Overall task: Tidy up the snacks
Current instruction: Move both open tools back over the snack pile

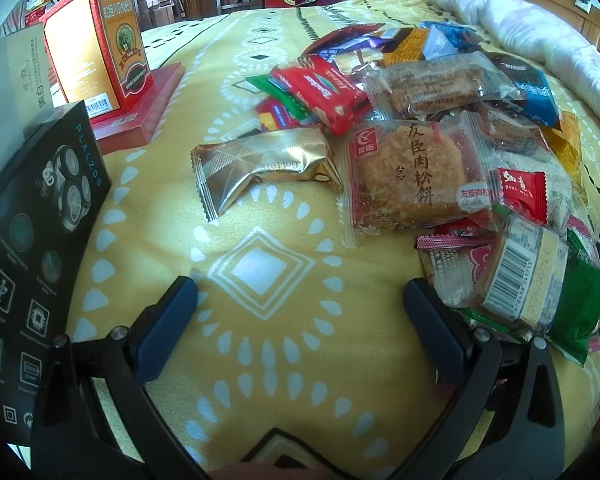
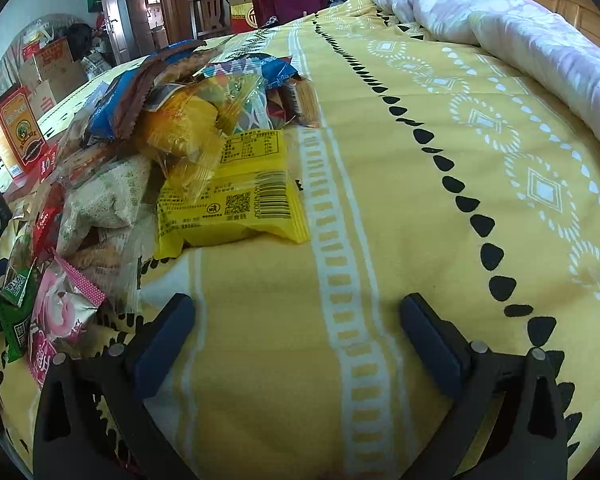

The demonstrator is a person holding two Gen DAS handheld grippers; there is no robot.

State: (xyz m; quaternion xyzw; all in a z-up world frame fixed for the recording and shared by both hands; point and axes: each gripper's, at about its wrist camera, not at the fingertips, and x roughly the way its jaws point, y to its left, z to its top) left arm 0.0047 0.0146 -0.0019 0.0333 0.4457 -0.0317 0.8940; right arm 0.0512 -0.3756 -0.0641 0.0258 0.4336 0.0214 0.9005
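Right wrist view: the right gripper (image 2: 296,332) stands wide apart and empty over the yellow bedspread (image 2: 420,240). Ahead and slightly left lies a yellow packet (image 2: 236,204) at the edge of the snack pile (image 2: 140,140). It looks light, crinkly and slippery with soft, crushable contents; pinching across its middle seems safest.

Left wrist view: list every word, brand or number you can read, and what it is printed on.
"PLALZDS" – black box at the left edge.
"友臣肉松饼" – clear cake packet, with a red "友臣" logo at its corner.
"7" – grey card behind the black box.
"2026/10/21", partly legible – barcode packet at the right.
Red box, gold packet, small red packet: print too small or blurred to read.
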